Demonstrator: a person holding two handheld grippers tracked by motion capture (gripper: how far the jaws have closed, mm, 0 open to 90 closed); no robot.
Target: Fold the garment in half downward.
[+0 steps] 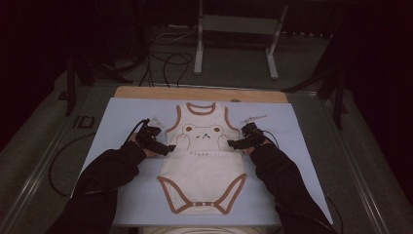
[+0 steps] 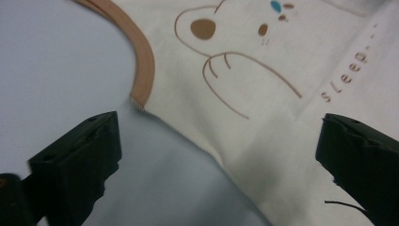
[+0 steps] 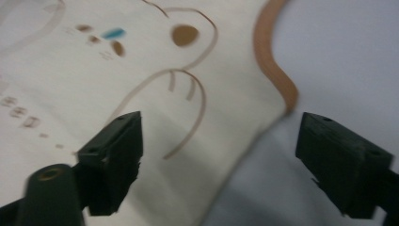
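On the pale blue mat [image 1: 122, 195], the left gripper [image 1: 163, 147] hangs with jaws spread wide over one side seam of the cream baby bodysuit [image 1: 202, 170] lying flat in the middle, and the right gripper [image 1: 236, 145], jaws likewise spread, straddles the opposite seam.

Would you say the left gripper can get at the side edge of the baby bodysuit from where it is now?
Probably yes. The left gripper is open with its jaws astride the side edge of the bodysuit, just below the brown-trimmed armhole. Nothing lies between the jaws and the cloth on the blue mat.
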